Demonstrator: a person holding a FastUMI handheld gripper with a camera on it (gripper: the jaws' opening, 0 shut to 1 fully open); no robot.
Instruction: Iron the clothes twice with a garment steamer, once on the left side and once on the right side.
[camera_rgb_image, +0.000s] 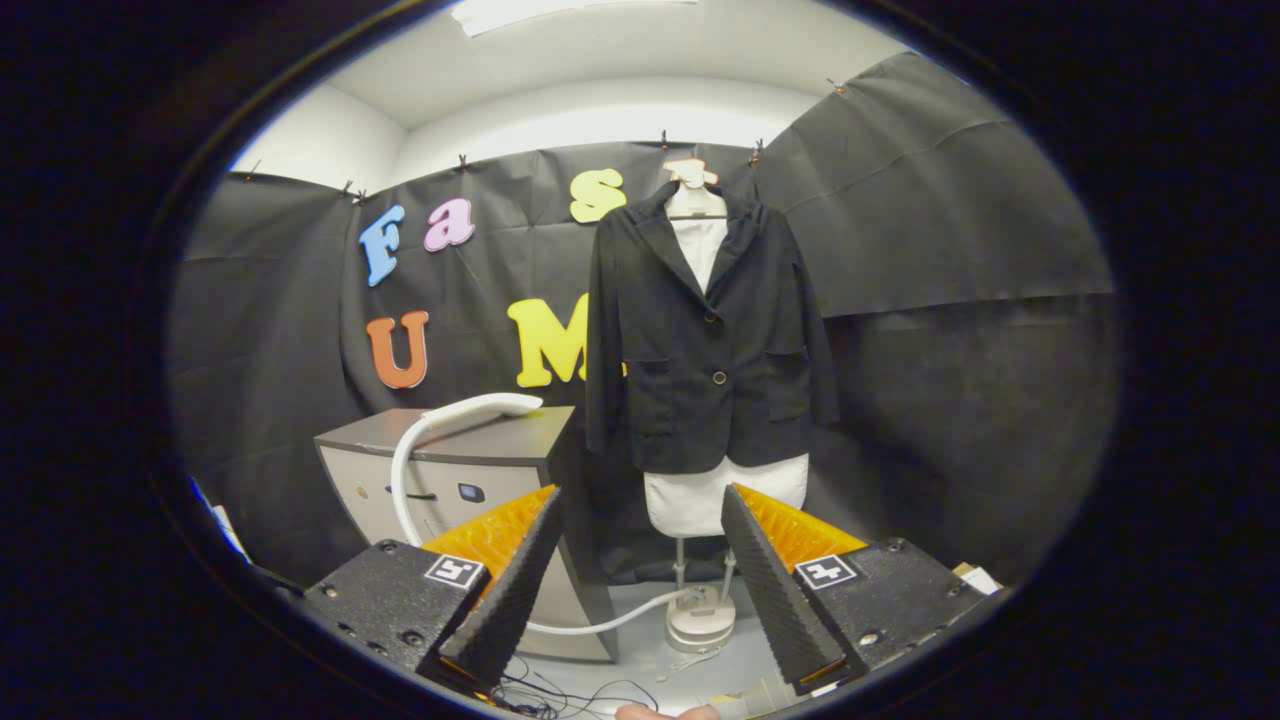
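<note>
A black buttoned jacket (705, 335) hangs on a white dress form (722, 497) on a stand, well beyond my fingers. The white steamer head (492, 405) lies on top of a grey cabinet (470, 450) to the left of the jacket. Its white hose (402, 480) arcs down the cabinet front and runs along the floor to the round base (700, 620) under the form. My gripper (640, 520) is open, fingers wide apart with nothing between them, well short of both steamer and jacket.
Black cloth walls close the booth behind and to the right. Loose cables (560, 690) lie on the floor just under the fingers. A fingertip of a person (665, 712) shows below the fingers.
</note>
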